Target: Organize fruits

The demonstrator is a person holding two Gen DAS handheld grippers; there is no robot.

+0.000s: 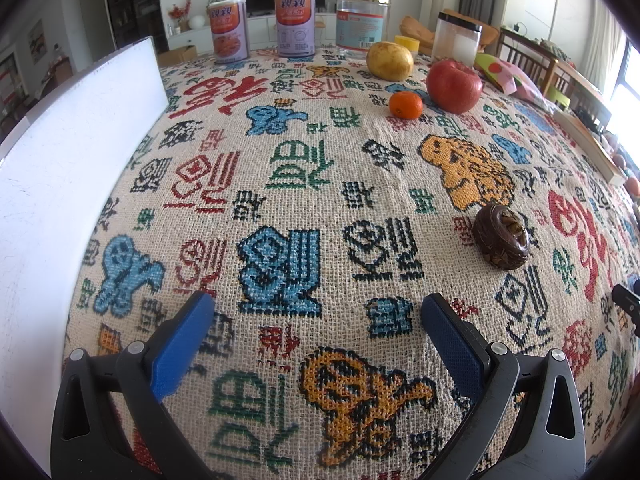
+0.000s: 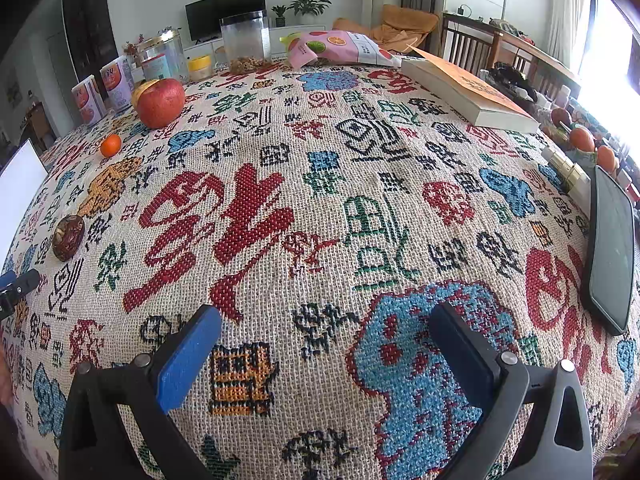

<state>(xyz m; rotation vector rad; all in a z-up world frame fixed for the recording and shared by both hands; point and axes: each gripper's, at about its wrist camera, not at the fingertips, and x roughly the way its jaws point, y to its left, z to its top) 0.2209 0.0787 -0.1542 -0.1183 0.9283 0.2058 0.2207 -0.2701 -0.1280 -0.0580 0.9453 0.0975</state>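
Blue-padded left gripper [image 1: 316, 312]: jaws spread wide, nothing between them, only cloth below.
Blue-padded right gripper [image 2: 326, 326]: jaws equally wide apart, holding nothing.
Dark brown wrinkled round fruit [image 1: 501, 237]: at 2 o'clock from the left jaws, near; at 10 o'clock from the right jaws [image 2: 68, 237], well apart.
Small orange mandarin [image 1: 405, 105]: at 1 o'clock from the left jaws, far up the cloth, just beside the apple.
Big red apple [image 1: 454, 86]: at 1 o'clock, behind the mandarin.
Yellow-brown pear-like fruit [image 1: 389, 60]: at 12 to 1 o'clock, behind and left of the apple.
Woven cream tablecloth with coloured characters [image 1: 304, 184]: covers the whole table.
White board [image 1: 52, 184]: stands at 9 to 10 o'clock of the left jaws.
Black phone [image 2: 610, 256]: lies at 2 o'clock from the right jaws.
Thick paperback book [image 2: 468, 94]: at 1 o'clock, far edge.
Two labelled tins [image 1: 260, 28]: back edge, 12 o'clock, beside clear jars.
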